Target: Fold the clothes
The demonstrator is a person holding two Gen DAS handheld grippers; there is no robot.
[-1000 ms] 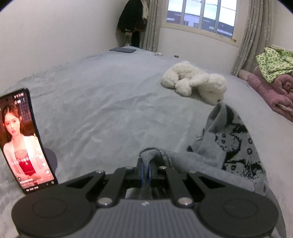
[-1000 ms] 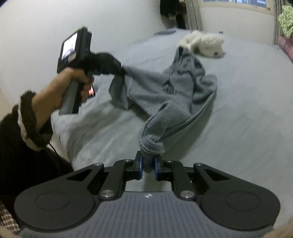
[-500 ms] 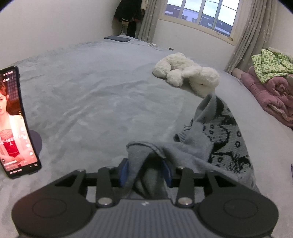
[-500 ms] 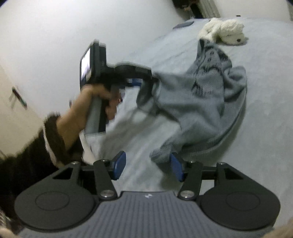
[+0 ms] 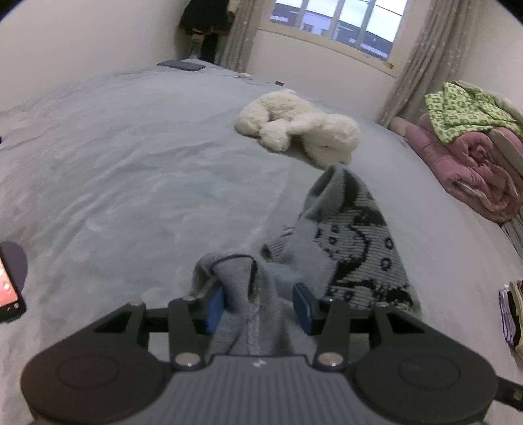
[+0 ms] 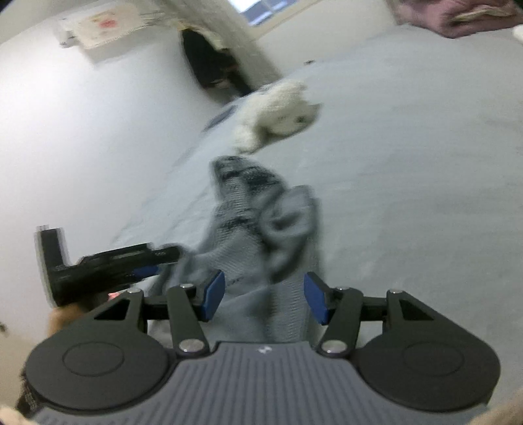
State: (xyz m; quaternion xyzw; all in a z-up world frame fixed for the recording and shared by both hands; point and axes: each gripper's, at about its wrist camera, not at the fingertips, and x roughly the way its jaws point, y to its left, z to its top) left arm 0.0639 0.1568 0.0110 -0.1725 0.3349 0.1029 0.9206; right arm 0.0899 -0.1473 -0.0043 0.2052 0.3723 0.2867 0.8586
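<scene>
Sweater (image 5: 346,248) cloth, grey with a black pattern, lies crumpled on the grey bed (image 5: 130,157), its near end running between the fingers in both views. Only the left wrist view shows the window (image 5: 336,23), the pink quilt (image 5: 470,160) with a green garment (image 5: 464,108) on it, and a phone (image 5: 9,294) at the left edge. Only the right wrist view, which is blurred, shows the left gripper (image 6: 153,261) from the side, with part of a hand (image 6: 62,317) under it, close beside the right one. A white plush toy (image 5: 297,127) lies beyond the sweater in both.

Both grippers point down at the bed. The left gripper (image 5: 258,304) has its fingers apart, with sweater cloth bunched loosely between the blue pads (image 5: 302,307). The right gripper (image 6: 264,294) also has its fingers apart; cloth lies in the gap, clear of both pads (image 6: 214,294).
</scene>
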